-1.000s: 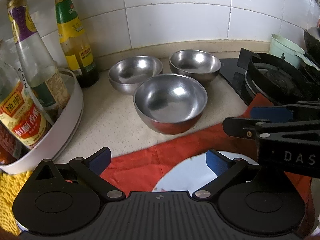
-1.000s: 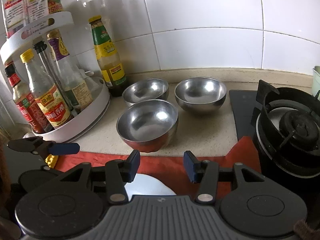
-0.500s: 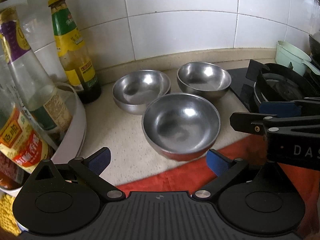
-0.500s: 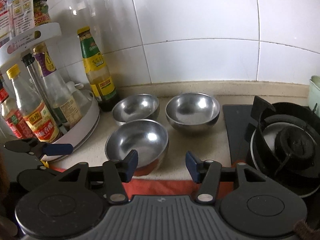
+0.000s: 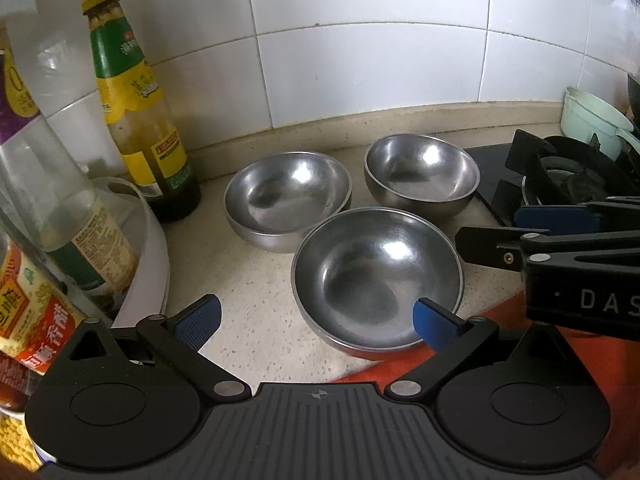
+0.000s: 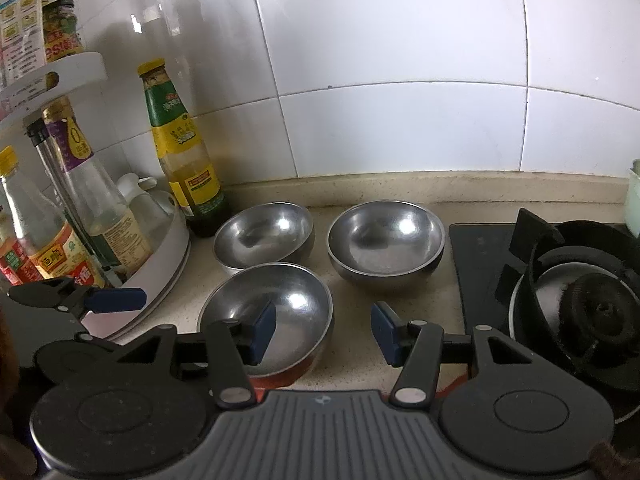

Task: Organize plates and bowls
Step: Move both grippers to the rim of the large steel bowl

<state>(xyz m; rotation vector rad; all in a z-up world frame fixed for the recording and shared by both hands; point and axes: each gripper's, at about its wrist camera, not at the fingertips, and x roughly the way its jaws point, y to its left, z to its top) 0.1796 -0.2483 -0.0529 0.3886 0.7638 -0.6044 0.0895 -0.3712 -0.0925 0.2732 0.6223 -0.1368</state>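
Three steel bowls stand on the counter. The near bowl [image 5: 376,280] [image 6: 276,312] sits at the edge of a red cloth [image 5: 540,360]. The back left bowl [image 5: 286,198] [image 6: 264,236] and back right bowl [image 5: 422,178] [image 6: 386,240] stand behind it near the wall. My left gripper [image 5: 316,322] is open and empty, with its right fingertip over the near bowl's front rim. My right gripper [image 6: 323,334] is open and empty, straddling the near bowl's right rim, left fingertip over its inside. It shows from the side in the left wrist view [image 5: 532,228].
A white turntable rack [image 6: 160,264] of sauce bottles stands at the left. A green-labelled bottle [image 5: 140,116] [image 6: 180,152] stands by the wall beside the back left bowl. A black gas stove [image 6: 580,292] lies at the right, with a pale green cup [image 5: 592,124] behind it.
Both grippers have moved forward towards the bowls. The white plate on the red cloth has passed out of view beneath them. Both grippers stay open.
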